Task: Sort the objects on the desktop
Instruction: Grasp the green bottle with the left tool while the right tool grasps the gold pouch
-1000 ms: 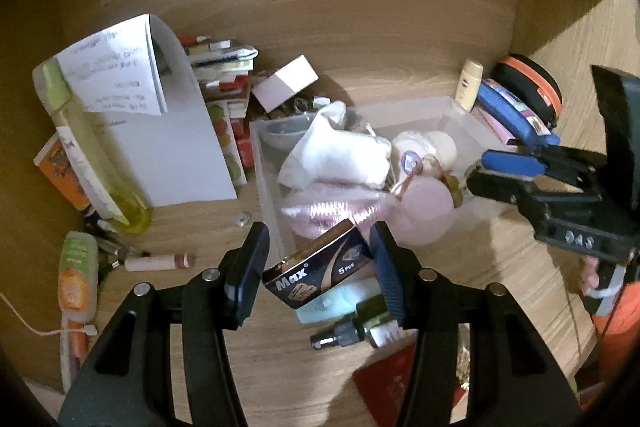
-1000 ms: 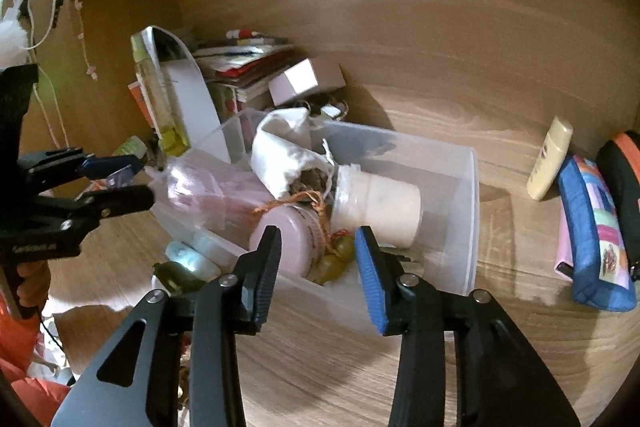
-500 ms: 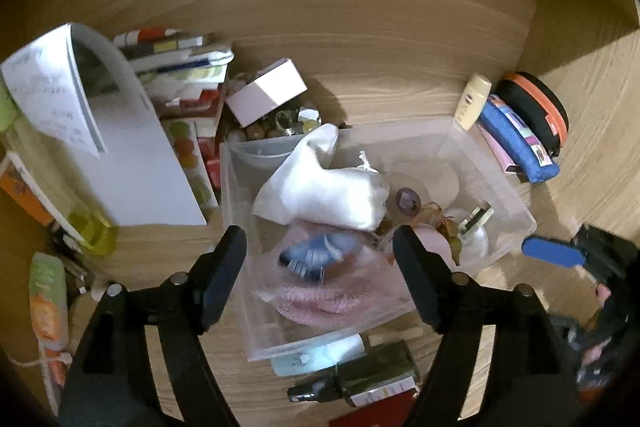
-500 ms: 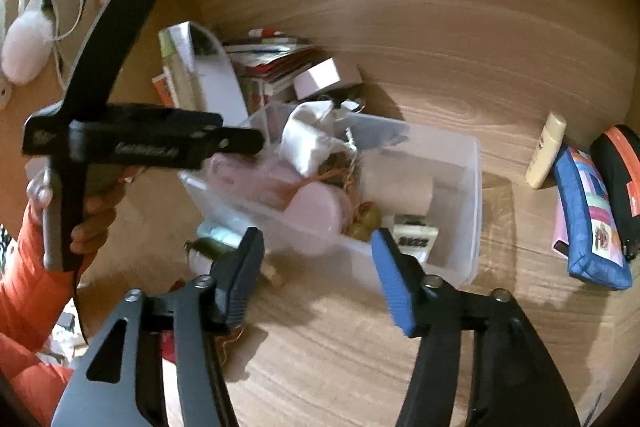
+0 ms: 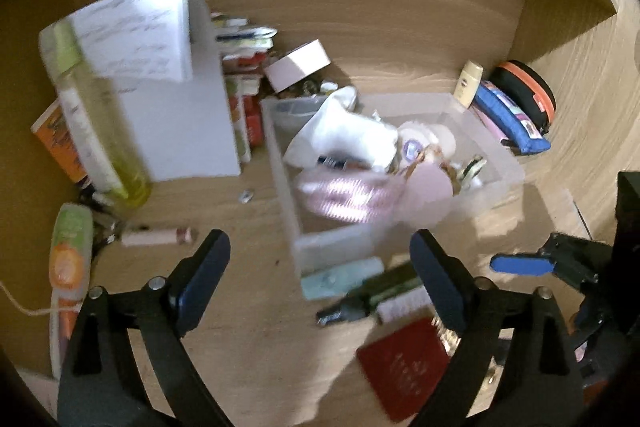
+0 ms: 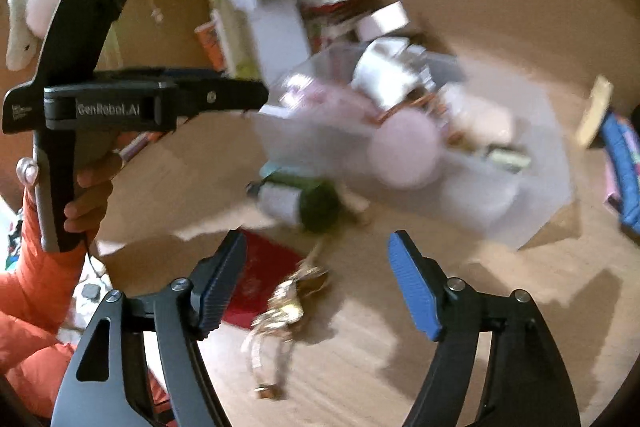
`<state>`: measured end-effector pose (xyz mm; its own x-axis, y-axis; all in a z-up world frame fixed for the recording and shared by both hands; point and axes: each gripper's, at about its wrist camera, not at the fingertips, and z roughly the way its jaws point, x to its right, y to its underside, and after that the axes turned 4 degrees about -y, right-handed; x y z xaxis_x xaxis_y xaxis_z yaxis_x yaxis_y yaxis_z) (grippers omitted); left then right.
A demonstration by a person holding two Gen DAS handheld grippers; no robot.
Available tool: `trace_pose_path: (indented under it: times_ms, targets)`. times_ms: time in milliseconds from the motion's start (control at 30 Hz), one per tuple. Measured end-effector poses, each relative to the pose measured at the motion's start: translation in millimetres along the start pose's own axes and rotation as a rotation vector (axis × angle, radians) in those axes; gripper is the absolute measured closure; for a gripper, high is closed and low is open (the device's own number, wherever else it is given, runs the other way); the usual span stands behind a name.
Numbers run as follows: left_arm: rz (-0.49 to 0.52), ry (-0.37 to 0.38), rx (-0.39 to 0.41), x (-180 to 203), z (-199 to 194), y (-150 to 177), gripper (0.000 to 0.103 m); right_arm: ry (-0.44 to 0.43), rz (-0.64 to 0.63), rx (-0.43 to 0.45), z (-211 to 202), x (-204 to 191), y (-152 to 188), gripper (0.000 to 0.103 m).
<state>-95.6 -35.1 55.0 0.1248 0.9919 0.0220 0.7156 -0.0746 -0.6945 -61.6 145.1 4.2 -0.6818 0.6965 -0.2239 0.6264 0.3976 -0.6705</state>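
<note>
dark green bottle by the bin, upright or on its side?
On its side. The dark green bottle lies flat on the desk just outside the clear bin, beside the red booklet.

Black left claw (image 5: 320, 277) w/ blue pads, silver screws, white lettering on body, orange puffy sleeve (image 6: 36, 291)

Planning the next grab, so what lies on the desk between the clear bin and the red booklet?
In the left wrist view, a mint tube and a dark green bottle lie between the clear bin and the red booklet.
</note>
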Motion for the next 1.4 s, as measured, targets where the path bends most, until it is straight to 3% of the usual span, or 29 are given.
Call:
trace_pose_path:
  times_ms: [167,400,600,667,733,800,867,1100,1400]
  targets:
    - [-0.021,-0.003,-0.03,-10,0,19,0.011,-0.041,-0.021,-0.073,18,-26,12,0.033]
    - [-0.062,0.009,-0.065,-20,3,40,0.011,0.006,-0.082,-0.161,45,-46,21,0.033]
    - [-0.079,0.038,-0.075,-18,5,45,0.011,0.067,-0.139,-0.148,49,-51,26,0.033]
    - [-0.076,0.048,-0.082,-14,8,45,0.011,0.085,-0.133,-0.136,46,-48,27,0.045]
    - [-0.066,0.061,-0.091,-7,13,45,0.011,0.079,-0.106,-0.131,41,-39,27,0.07]
    - [-0.05,0.071,-0.106,2,19,45,0.011,0.05,-0.062,-0.127,35,-27,28,0.083]
    - [-0.028,0.085,-0.125,11,26,44,0.011,0.011,-0.02,-0.121,30,-17,32,0.085]
    - [0.024,0.117,-0.209,41,57,40,0.011,0.035,-0.03,-0.101,11,-7,51,0.087]
    - [0.015,0.114,-0.231,55,73,38,0.011,0.12,0.108,-0.048,-6,44,53,0.087]
